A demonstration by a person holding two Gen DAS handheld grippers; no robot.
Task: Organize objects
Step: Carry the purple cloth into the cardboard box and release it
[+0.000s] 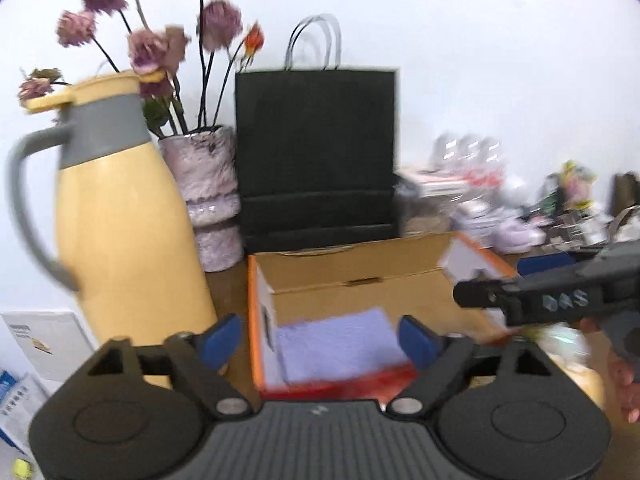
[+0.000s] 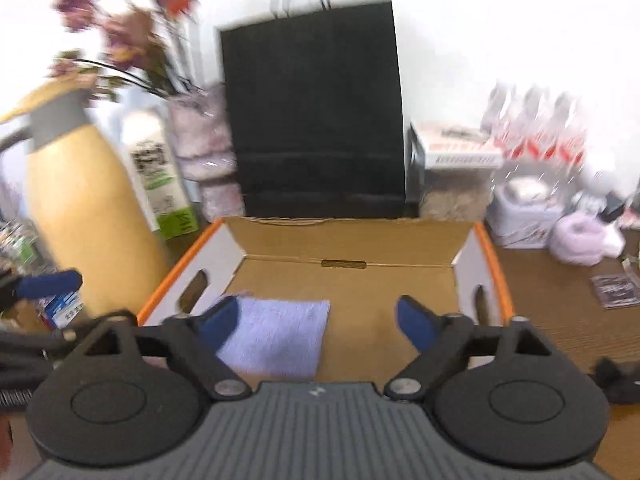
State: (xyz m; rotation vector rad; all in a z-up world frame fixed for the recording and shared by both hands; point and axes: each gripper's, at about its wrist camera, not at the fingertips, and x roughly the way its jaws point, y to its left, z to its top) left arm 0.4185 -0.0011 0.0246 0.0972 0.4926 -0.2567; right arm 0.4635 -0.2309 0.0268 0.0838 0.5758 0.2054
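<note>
Both tools, left (image 1: pixel 320 338) and right (image 2: pixel 326 322), gape empty over the orange-rimmed cardboard box (image 2: pixel 348 240) holding a folded lilac cloth (image 2: pixel 276 336); only the right view shows the white-green carton (image 2: pixel 160 184) beside the yellow thermos jug (image 2: pixel 88 216).

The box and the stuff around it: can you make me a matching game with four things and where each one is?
Things:
1. purple cloth
2. black paper bag
3. yellow jug
4. flower vase

Places:
A. standing behind the cardboard box
B. lying inside the box
C. between the jug and the bag
D. left of the box, with a grey handle

Pairs: 1-B, 2-A, 3-D, 4-C
</note>
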